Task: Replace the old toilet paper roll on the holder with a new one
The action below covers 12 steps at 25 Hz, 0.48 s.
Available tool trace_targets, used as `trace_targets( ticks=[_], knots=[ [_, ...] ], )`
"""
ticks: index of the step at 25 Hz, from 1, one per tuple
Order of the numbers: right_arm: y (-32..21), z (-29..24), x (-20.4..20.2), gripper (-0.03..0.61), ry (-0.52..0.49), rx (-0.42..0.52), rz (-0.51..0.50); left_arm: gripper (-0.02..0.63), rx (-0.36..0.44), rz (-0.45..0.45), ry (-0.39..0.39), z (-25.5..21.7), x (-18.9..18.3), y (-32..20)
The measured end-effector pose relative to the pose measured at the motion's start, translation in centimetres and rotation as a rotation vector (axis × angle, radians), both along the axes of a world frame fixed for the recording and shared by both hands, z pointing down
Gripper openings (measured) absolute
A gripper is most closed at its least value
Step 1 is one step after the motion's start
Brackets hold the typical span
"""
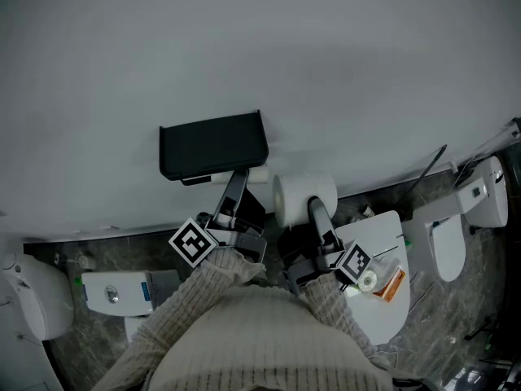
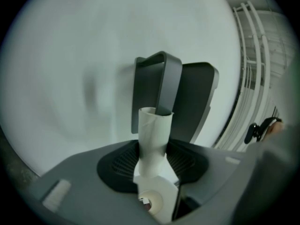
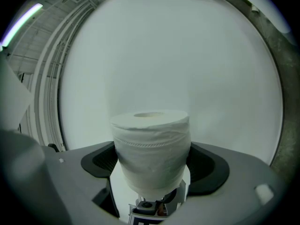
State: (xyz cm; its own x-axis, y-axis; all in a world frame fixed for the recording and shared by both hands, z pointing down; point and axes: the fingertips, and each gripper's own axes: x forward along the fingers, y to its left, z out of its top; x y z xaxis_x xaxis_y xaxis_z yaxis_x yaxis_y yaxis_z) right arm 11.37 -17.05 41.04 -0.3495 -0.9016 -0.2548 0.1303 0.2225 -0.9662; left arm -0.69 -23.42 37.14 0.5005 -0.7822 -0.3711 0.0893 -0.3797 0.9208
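L gripper clamped on old cardboard tube. Tube's far end sits right at the bar of the black holder on the wall; we can't tell if it's clear of the bar. R gripper grasps fresh roll, near holder's right end. We judge step = old-core removal. Next: get tube clear, then line up roll's hole w/ bar & slide on.

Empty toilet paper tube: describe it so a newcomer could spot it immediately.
On the white wall hangs a black holder. Just below its right end, the left gripper pinches the empty tube. It is slim and bare, unlike the fat full roll beside it in the right gripper.
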Motion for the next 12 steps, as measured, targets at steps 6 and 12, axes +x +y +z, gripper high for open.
trace_targets(
  ticks=[6, 12],
  knots=[
    [0.3, 0.2, 1.1, 0.446, 0.013, -0.001, 0.036, 0.172, -0.016, 0.067, 0.031, 0.0, 2.0, -0.3],
    [1.2, 0.2, 3.2, 0.445, 0.016, -0.007, 0.093, 0.172, -0.014, 0.136, 0.022, 0.0, 4.7, -0.3]
  ],
)
